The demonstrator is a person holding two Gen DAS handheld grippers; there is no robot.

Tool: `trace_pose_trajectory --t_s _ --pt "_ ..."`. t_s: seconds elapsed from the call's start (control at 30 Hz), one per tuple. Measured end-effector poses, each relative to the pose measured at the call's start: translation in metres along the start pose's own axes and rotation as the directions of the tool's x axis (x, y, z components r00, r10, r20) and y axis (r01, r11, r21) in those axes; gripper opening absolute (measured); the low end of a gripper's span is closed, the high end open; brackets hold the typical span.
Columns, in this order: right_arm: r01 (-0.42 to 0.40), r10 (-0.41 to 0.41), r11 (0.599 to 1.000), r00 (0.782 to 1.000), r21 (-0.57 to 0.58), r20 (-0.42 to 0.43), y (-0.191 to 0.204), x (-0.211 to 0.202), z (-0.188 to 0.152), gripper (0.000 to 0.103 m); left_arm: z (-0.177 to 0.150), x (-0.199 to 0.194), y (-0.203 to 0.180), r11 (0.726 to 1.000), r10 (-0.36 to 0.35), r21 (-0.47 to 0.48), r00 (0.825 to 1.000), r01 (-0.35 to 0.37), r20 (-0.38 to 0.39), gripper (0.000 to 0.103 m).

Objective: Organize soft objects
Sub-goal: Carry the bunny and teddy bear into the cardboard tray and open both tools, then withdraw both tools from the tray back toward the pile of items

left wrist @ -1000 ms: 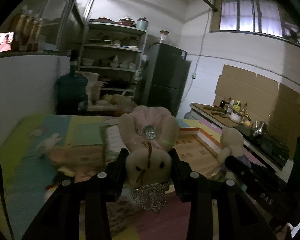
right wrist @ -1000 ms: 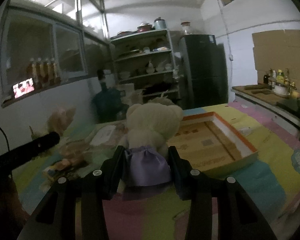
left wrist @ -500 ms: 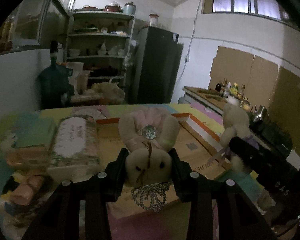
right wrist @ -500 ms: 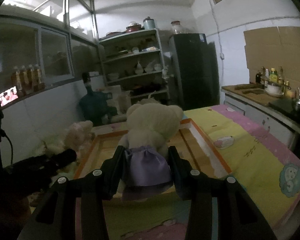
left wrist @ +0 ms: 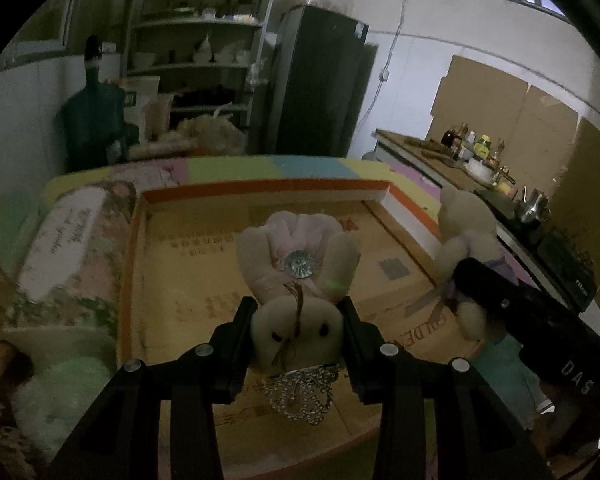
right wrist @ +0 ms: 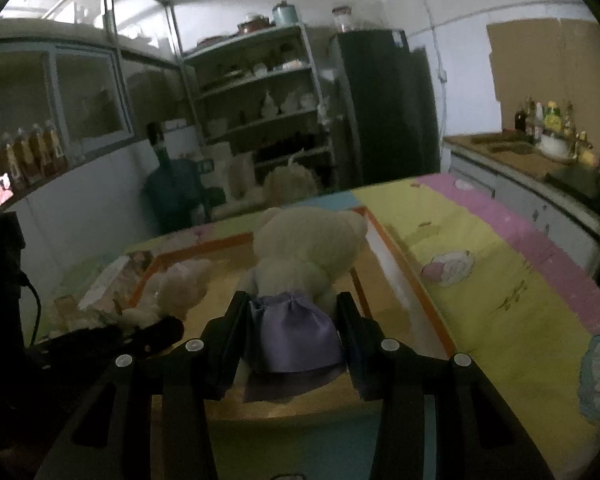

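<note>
My left gripper (left wrist: 298, 320) is shut on a pink plush bunny (left wrist: 296, 276) with a silver button and lace collar, held above a shallow cardboard tray (left wrist: 260, 191) with an orange rim. My right gripper (right wrist: 294, 320) is shut on a cream teddy bear (right wrist: 308, 244) in a purple skirt, held over the same tray (right wrist: 396, 276). The teddy (left wrist: 464, 224) and right gripper show at the right in the left wrist view. The bunny (right wrist: 180, 284) shows at the left in the right wrist view.
The tray lies on a pastel quilted cloth (right wrist: 500, 280). A floral box (left wrist: 68, 240) and green fluff (left wrist: 60, 384) lie left of the tray. Shelves (left wrist: 200, 40), a dark fridge (left wrist: 320, 80) and a counter with bottles (left wrist: 472, 152) stand behind.
Both grippers have carried their toys rightward and forward, from over the cluttered left side of the table to over the cardboard tray. Both grips are unchanged.
</note>
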State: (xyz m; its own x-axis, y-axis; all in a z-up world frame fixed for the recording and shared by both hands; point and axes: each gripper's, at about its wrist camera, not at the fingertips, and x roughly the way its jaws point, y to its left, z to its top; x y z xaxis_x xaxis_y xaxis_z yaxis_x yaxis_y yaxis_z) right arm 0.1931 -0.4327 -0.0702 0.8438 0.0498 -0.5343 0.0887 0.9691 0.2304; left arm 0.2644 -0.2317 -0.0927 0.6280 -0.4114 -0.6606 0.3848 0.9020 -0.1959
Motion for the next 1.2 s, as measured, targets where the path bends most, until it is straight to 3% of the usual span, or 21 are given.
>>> trace_pose_trajectory --t_s 0.33,0.6,0.87,1.2 --pt "-0.007 0.007 1.000 0.996 0.005 -0.088 -0.005 0.023 -0.003 0.046 -0.004 0.027 -0.002 1.000 -0.016 -0.012 0.995 0.014 -0.100 0.041" --pt "-0.017 0.018 1.000 0.992 0.008 -0.123 -0.009 0.033 -0.005 0.049 -0.002 0.024 -0.003 1.000 -0.011 -0.010 0.995 0.010 -0.096 0.046" --pt "-0.008 0.009 1.000 0.995 0.015 -0.103 -0.009 0.026 -0.007 0.062 -0.003 0.021 -0.009 1.000 -0.004 0.005 0.994 0.004 -0.109 0.049" --pt "0.005 -0.003 0.999 0.998 0.033 -0.063 -0.012 0.006 -0.009 0.063 -0.004 -0.004 -0.009 1.000 -0.022 -0.005 0.999 0.021 -0.038 0.067"
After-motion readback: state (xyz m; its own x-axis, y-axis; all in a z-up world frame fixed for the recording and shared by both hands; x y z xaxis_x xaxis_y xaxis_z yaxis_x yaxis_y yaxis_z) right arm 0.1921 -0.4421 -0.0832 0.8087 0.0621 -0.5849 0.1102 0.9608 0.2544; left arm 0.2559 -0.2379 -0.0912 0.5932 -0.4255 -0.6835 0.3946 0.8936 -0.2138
